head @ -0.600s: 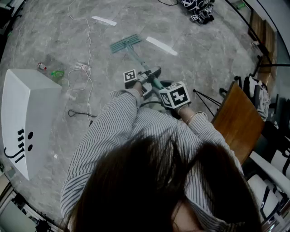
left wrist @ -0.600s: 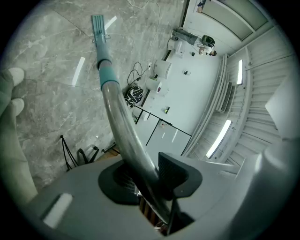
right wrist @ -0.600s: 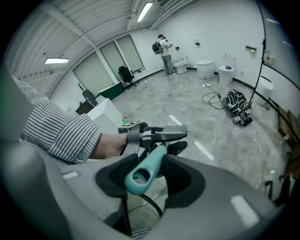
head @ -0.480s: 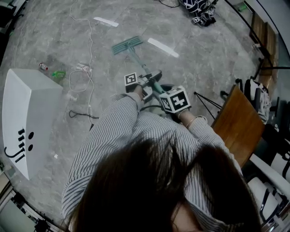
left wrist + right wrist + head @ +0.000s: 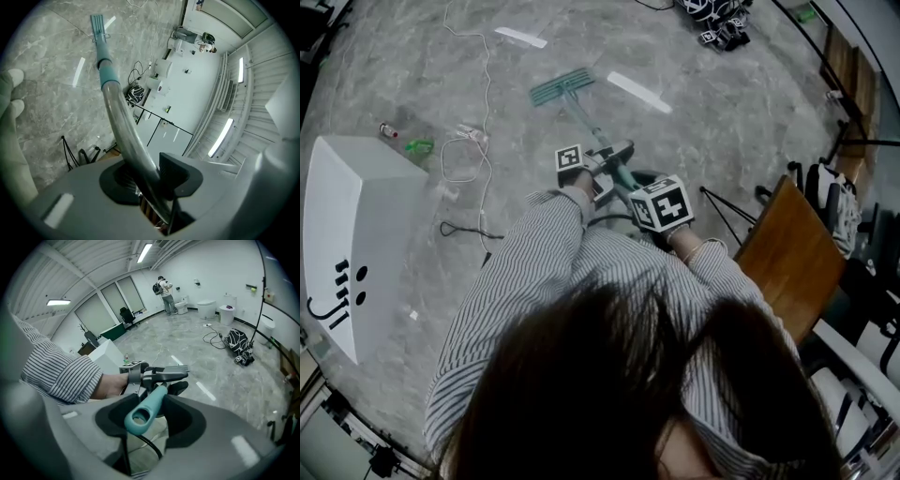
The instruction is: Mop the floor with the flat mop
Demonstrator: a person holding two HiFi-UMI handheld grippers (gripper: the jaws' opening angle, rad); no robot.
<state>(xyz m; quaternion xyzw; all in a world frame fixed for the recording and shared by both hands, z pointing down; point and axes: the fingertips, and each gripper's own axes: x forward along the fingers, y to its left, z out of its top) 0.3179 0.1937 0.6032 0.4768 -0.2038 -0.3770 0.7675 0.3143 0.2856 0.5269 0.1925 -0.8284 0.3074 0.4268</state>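
Left gripper view: the left gripper (image 5: 151, 187) is clamped on the metal shaft (image 5: 117, 117) of the mop. In the right gripper view, the right gripper (image 5: 149, 420) is closed round the teal grip end (image 5: 140, 414). In the head view, the mop head (image 5: 561, 89) lies flat on the floor (image 5: 722, 122), ahead of both grippers. Compared with half a second earlier, the mop head is barely shifted. The stroke is judged paused or turning, with most of the floor left to do.

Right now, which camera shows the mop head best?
The head view: the mop head lies flat on the floor, whole and unobstructed. The left gripper view shows it small and foreshortened at the handle's far end. The right gripper view shows only a sliver behind the left gripper.
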